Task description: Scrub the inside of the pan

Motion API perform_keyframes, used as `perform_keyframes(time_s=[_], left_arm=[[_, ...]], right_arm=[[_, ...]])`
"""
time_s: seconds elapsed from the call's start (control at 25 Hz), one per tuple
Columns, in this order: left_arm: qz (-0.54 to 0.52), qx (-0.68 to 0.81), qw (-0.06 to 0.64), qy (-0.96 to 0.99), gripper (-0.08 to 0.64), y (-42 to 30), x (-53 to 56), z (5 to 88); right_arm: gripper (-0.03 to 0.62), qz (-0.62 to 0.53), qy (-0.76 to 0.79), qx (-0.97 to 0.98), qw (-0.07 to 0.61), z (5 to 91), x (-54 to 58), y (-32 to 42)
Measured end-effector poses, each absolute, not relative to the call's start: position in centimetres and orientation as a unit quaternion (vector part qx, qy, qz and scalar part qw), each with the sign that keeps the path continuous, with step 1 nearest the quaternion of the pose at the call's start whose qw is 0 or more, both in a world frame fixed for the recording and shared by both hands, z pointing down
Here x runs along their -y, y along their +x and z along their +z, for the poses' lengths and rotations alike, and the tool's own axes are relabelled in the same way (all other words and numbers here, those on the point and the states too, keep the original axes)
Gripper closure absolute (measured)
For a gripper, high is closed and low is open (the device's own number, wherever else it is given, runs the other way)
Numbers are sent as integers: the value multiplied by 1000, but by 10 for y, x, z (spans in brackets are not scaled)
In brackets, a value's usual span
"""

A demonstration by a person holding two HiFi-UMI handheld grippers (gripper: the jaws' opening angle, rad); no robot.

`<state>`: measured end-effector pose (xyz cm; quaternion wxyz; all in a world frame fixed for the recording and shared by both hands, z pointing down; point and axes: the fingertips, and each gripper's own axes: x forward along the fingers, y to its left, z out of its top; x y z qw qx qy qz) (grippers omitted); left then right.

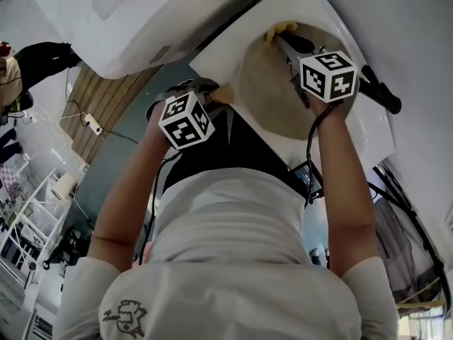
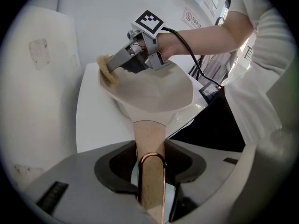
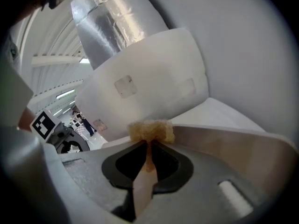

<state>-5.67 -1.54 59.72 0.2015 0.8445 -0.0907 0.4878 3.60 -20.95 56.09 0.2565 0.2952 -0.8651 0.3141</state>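
Note:
A beige pan (image 1: 272,91) with a wooden handle (image 2: 149,139) is tilted over a white worktop. My left gripper (image 2: 150,171) is shut on that handle, which runs between its jaws; in the head view the left gripper (image 1: 212,96) is at the pan's near-left rim. My right gripper (image 2: 112,69) reaches across the pan to its far rim, shut on a yellow-brown sponge (image 2: 108,73). In the right gripper view the sponge (image 3: 150,130) is pinched at the jaw tips and rests against the pan's inner wall (image 3: 233,148). The sponge (image 1: 281,28) shows at the pan's top edge.
The white worktop (image 1: 368,119) ends in an edge close to the person's body. A big white curved housing (image 2: 32,101) stands left of the pan, with a silver duct (image 3: 117,17) above it. A black cable (image 1: 310,154) hangs from the right gripper.

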Motion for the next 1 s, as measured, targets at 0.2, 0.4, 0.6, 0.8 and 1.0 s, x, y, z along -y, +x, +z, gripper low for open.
perform_keyframes(time_s=[0.2,0.4,0.6,0.8,1.0], left_arm=[[487,94,196,846,380,-59,16,600],[483,92,194,849,380,-58,15,600],[478,92,195,851,379,-60,14,599],[476,88,199,852,379,-58,13,602],[473,86,203,853,379,-57,12,600]], right_arm=[[551,322,229,878,270,571,182,2],[551,336,171,881,284,577,150,-20],[551,374,115,869,303,584,115,-27],[551,414,45,844,337,593,69,-25],[551,452,-10,810,373,593,35,-12]])
